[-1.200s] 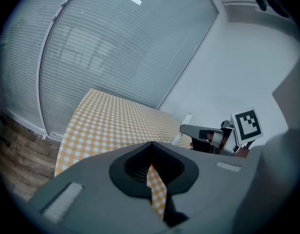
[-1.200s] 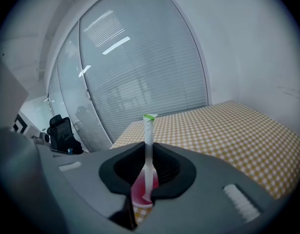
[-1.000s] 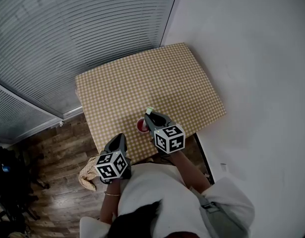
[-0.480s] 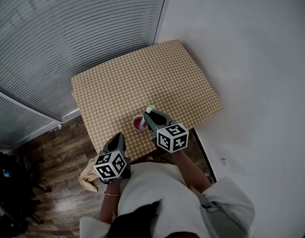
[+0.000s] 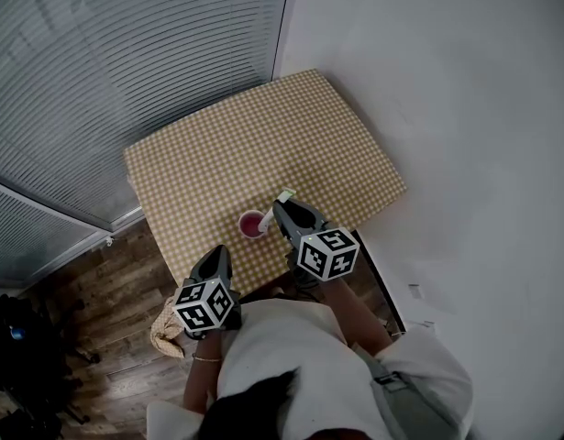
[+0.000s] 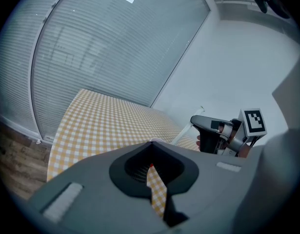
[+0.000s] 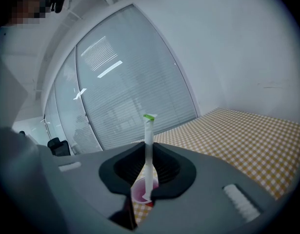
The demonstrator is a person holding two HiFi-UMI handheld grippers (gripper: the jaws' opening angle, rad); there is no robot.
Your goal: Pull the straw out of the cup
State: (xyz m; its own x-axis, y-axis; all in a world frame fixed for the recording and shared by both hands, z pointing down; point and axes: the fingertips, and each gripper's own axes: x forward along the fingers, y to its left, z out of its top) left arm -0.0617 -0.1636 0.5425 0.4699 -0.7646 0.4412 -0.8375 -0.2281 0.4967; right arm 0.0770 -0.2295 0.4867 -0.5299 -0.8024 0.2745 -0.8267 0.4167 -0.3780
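A white straw point(image 7: 149, 130) with a green tip stands upright between the jaws of my right gripper point(image 7: 149, 152), which is shut on it. Its lower end hangs over the mouth of the pink cup point(image 7: 140, 193). In the head view the cup point(image 5: 252, 224) stands near the front edge of the checked table point(image 5: 263, 136), just left of my right gripper point(image 5: 283, 207) and the straw point(image 5: 283, 196). My left gripper point(image 5: 219, 253) hovers at the table's front edge, left of the cup, its jaws point(image 6: 150, 144) shut and empty. From it I see the right gripper point(image 6: 208, 126) and the straw point(image 6: 186, 130).
Slatted blinds point(image 5: 126, 53) run along the table's far left side and a white wall point(image 5: 465, 108) along its right. A woven tan thing point(image 5: 162, 324) lies on the wooden floor point(image 5: 80, 291) by my left side.
My right gripper has risen and drifted right with the straw, drawing away from the cup. The left gripper has stayed where it was.
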